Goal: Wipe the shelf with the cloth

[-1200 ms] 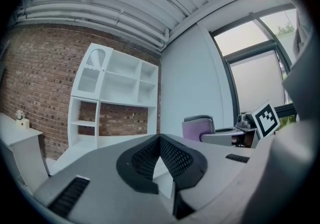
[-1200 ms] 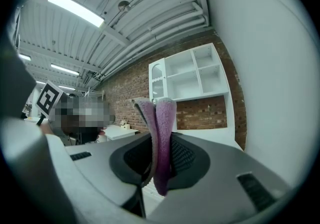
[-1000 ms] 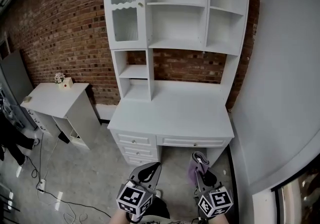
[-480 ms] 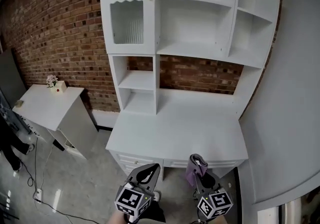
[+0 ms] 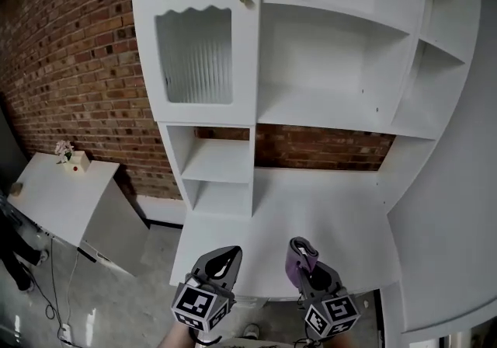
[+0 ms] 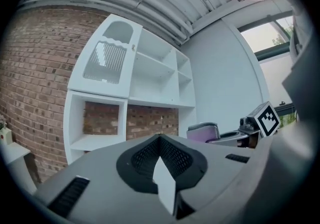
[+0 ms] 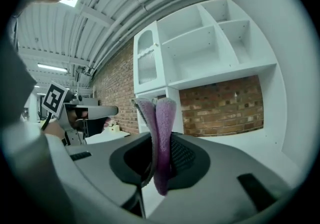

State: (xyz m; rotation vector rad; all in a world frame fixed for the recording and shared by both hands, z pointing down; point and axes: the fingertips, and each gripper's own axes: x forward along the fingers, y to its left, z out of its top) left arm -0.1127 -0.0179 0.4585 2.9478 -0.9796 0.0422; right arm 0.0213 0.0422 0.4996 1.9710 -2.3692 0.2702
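Note:
A tall white shelf unit (image 5: 326, 106) with open compartments stands over a white desk top (image 5: 311, 222) against a brick wall. My right gripper (image 5: 303, 255) hovers over the desk's front edge, shut on a folded purple cloth (image 5: 298, 259) that sticks up between its jaws; the cloth (image 7: 160, 133) fills the middle of the right gripper view. My left gripper (image 5: 221, 261) sits beside it to the left, jaws together and holding nothing (image 6: 160, 143). Both are well short of the shelves.
A glass-fronted cabinet door (image 5: 194, 51) closes the upper left compartment. A small white side table (image 5: 54, 199) with a flower pot (image 5: 64, 154) stands at the left. Cables lie on the floor (image 5: 54, 300) at lower left. A grey wall (image 5: 474, 222) borders the right side.
The view has moved closer to the shelf unit, which now fills more of the frame; the desk drawers have dropped out of sight. Both grippers keep their hold and spacing.

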